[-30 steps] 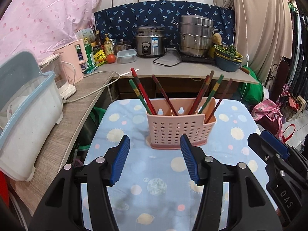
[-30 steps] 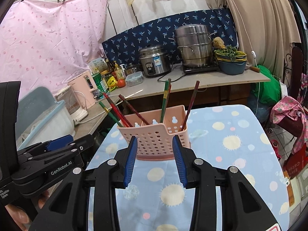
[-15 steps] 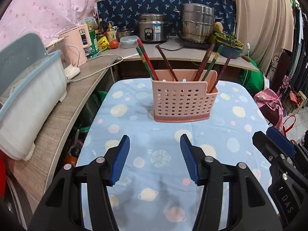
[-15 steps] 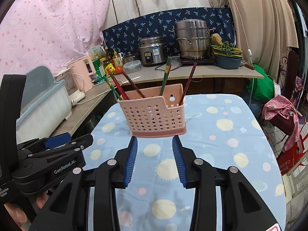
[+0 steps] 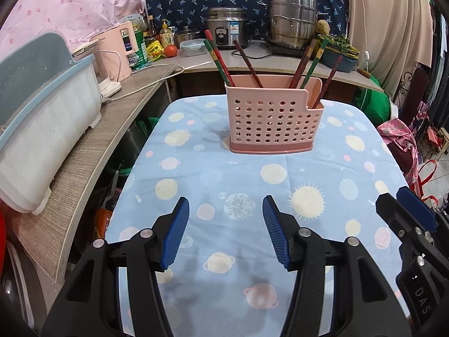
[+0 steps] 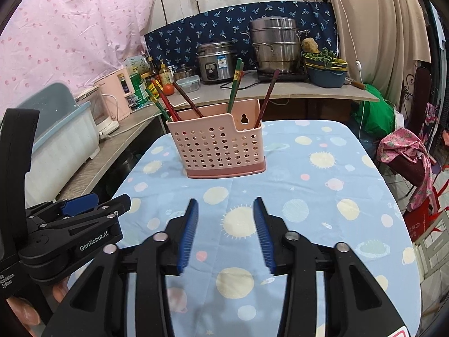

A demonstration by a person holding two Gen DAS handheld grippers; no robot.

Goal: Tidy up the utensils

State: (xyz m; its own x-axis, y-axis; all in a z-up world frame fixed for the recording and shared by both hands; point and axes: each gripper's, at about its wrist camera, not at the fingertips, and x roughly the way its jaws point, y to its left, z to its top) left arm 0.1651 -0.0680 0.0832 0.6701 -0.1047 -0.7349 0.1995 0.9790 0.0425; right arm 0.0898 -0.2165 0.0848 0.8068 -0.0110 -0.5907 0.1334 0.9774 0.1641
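Chopsticks (image 5: 304, 63) are standing loose in the caddy (image 5: 270, 118), looking light, stiff, slippery; best pinched mid-shaft; left gripper (image 5: 224, 233) is hanging half-open, empty; right gripper (image 6: 226, 234) jaws are opening, empty.

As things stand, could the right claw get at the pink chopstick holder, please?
Probably yes: the right claw, its jaws opening and empty, faces the pink chopstick holder across bare tablecloth, with nothing between.
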